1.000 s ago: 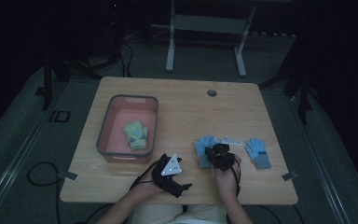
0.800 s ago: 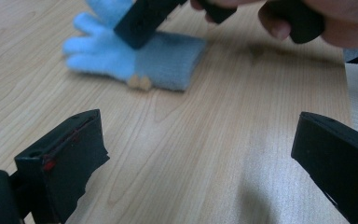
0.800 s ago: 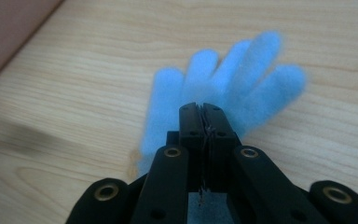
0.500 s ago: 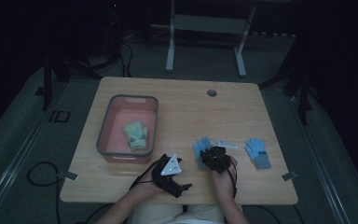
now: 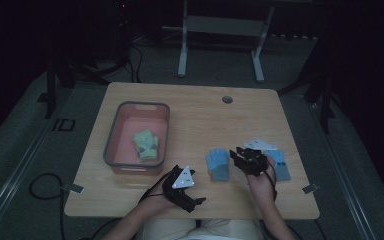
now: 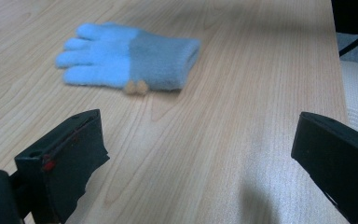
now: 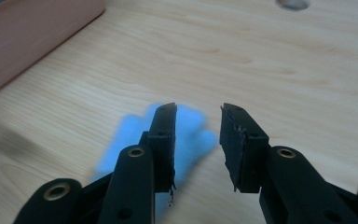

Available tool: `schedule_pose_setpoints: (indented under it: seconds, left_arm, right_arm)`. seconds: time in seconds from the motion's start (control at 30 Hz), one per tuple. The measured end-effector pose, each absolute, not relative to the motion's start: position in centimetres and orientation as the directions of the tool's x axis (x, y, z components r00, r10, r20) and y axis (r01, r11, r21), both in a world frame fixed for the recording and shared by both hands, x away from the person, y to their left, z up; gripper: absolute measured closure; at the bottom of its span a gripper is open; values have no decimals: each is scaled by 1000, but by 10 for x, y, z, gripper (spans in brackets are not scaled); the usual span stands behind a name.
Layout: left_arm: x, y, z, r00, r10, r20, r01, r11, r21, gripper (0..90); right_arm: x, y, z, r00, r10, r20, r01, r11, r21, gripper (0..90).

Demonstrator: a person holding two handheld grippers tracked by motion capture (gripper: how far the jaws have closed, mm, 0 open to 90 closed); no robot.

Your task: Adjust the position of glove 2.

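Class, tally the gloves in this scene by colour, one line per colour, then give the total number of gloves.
Blue gloves: 2, one left of the right gripper and one on its right.
Green gloves: the bundle in the pink bin looks like 2, too dim to be sure.
Total: 4, if so.

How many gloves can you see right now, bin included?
3, maybe more. One blue glove lies on the table left of the right gripper, another right of it, and a green bundle, perhaps a pair, sits in the bin.
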State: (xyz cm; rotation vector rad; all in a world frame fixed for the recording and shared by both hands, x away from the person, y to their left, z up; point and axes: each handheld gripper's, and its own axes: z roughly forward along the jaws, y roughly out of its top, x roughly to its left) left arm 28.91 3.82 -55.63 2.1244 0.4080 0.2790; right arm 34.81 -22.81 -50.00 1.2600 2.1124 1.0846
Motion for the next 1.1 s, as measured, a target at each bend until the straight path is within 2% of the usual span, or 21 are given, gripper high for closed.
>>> schedule_pose_setpoints:
  seconds: [0.3,0.6,0.83,1.03,1.1]
  left_arm:
    - [289,38,-556,920,390,43,181,-518,836,24]
    - [289,38,-557,920,390,42,182,-519,835,24]
    - [289,38,-557,920,390,46,180,-522,834,24]
    - [289,38,-557,919,390,46,180,-523,833,24]
    - [289,38,-557,920,390,45,180,-522,834,25]
  right_arm:
    - [352,-298,-492,-467,884,-26,501,289,816,665]
    - [355,-357,-492,-516,856,-35,495,331,803,661]
    - [360,-387,-507,-508,859,-69,525,372,765,638]
    - [363,-404,-523,-517,856,-19,563,357,746,628]
    - [362,-404,-527,-521,852,-43,563,381,733,625]
